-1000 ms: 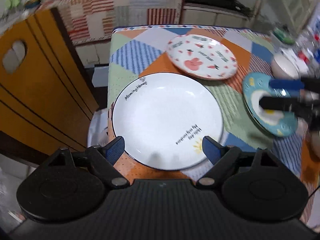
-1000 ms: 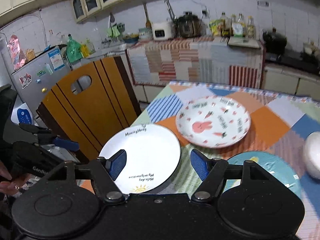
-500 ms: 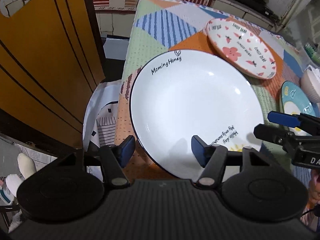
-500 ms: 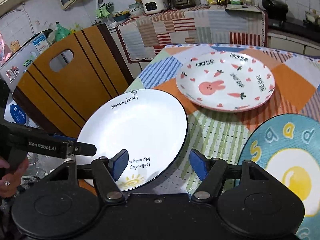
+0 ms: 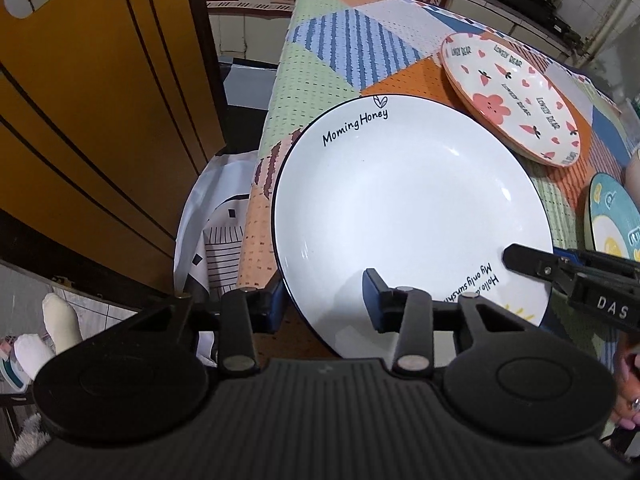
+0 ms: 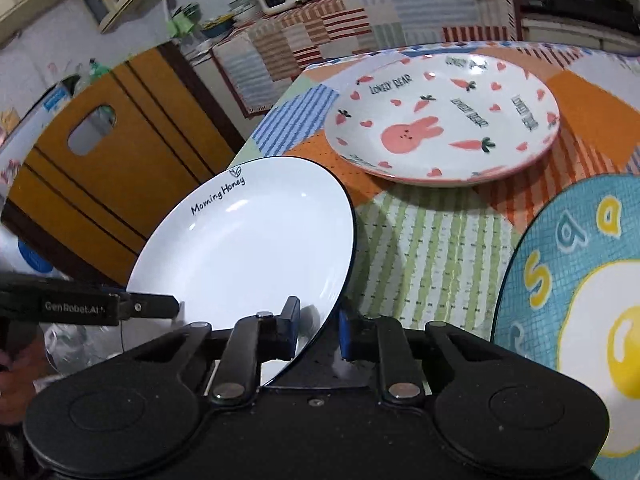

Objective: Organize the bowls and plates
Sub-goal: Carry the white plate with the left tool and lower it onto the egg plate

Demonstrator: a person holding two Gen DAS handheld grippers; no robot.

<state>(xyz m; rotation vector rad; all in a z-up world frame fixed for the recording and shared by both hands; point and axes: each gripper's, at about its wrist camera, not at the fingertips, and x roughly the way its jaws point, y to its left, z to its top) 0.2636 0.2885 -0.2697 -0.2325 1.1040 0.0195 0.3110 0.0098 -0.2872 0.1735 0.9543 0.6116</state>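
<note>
A white plate [image 5: 400, 200] lettered "Morning Honey" lies at the table's near left corner. My left gripper [image 5: 324, 302] straddles its near rim, one pad under the edge and one over the inside; the jaws are closing, with a gap still showing. My right gripper [image 6: 318, 330] has the plate's [image 6: 248, 248] right rim between its closing pads, which pinch it. Each gripper shows in the other's view: the right gripper [image 5: 536, 258], the left gripper [image 6: 152, 308]. Behind the white plate sits a bunny plate [image 6: 440, 120], to its right a blue egg plate [image 6: 580, 280].
A patchwork cloth covers the table [image 5: 340, 48]. An orange wooden chair back [image 5: 100, 120] stands close to the table's left edge. A white bowl [image 5: 634, 176] peeks in at the right. A person's socked feet [image 5: 52, 320] are on the floor below.
Both grippers came down to the white plate's near rim and their jaws narrowed. The right jaws, wide half a second ago, now pinch the rim; the left jaws narrowed around the edge.
</note>
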